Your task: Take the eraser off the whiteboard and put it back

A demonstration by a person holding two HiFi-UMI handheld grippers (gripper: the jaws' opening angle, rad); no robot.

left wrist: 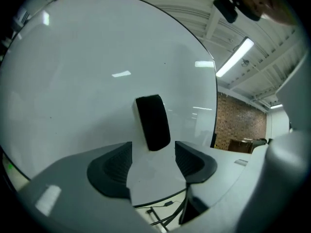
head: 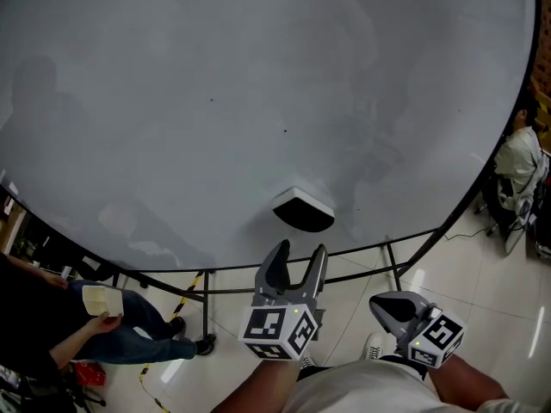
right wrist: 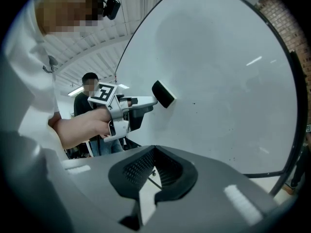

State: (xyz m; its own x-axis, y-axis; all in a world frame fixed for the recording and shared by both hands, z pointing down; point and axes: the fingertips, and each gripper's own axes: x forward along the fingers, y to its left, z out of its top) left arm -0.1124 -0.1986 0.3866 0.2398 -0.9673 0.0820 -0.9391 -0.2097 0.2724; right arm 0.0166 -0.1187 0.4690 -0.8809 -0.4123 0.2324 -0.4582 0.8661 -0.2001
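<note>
Left gripper (head: pixel 300 261) is hovering with 2 jaws spread, eraser (head: pixel 303 211) sticking to the whiteboard (head: pixel 215 101) straight ahead of the gap, untouched, narrow width facing the pads; right gripper (head: pixel 398 310), jaws pressed together, is sitting farther off.

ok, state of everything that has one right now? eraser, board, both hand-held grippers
eraser: stuck on the whiteboard, nothing gripping it
whiteboard: upright on its stand, no writing, a few dark specks
left hand-held gripper: jaws apart, empty, pointing at the eraser
right hand-held gripper: jaws together, empty, held off to the side
</note>
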